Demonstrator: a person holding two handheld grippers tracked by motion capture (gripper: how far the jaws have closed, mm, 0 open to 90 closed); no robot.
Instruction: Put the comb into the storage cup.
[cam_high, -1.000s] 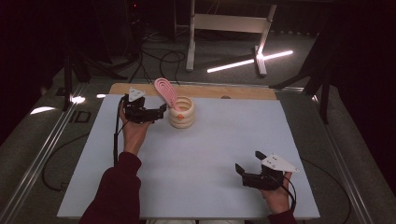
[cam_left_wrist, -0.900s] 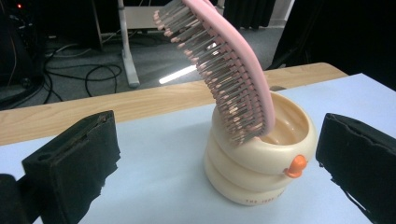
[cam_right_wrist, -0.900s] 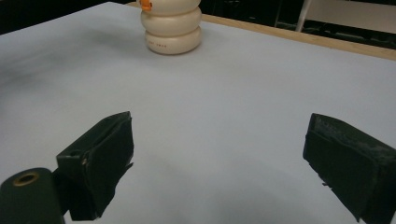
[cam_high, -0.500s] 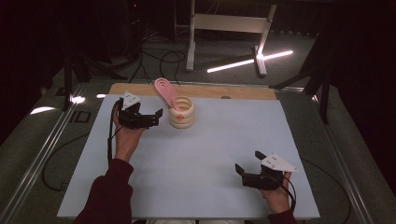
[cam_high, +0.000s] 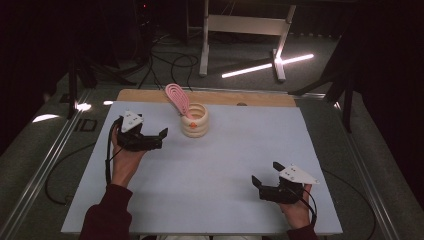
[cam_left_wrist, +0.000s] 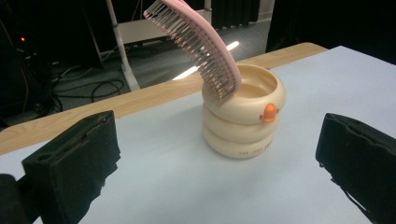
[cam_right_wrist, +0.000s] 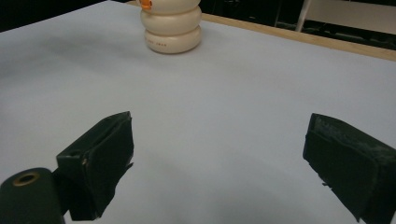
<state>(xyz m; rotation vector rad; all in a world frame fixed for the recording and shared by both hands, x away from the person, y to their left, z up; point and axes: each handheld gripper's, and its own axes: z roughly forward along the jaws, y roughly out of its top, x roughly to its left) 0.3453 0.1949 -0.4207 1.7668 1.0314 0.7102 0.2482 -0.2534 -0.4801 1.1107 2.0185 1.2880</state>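
A cream ringed holder (cam_high: 195, 120) with a small orange knob stands at the far middle of the white table top (cam_high: 225, 150). A pink hairbrush (cam_high: 177, 98) leans out of it toward the far left. My left gripper (cam_high: 161, 137) is open and empty, a short way to the holder's left and nearer me, pointing right. In the left gripper view the holder (cam_left_wrist: 243, 126) and the hairbrush (cam_left_wrist: 196, 42) sit ahead, between the wide-apart jaws of the left gripper (cam_left_wrist: 215, 177). My right gripper (cam_high: 265, 173) rests open near the front right. The right gripper (cam_right_wrist: 219, 163) faces the distant holder (cam_right_wrist: 172, 23).
A wooden strip (cam_high: 250, 97) runs along the table's far edge. Beyond it, on the dark floor, are a stand's legs (cam_high: 205, 45), cables (cam_high: 165, 60) and a bright light bar (cam_high: 270, 65). A metal rail (cam_high: 40, 165) borders the left side.
My left gripper has drawn back from the holder, toward me and slightly left, still open. The right gripper has stayed put.
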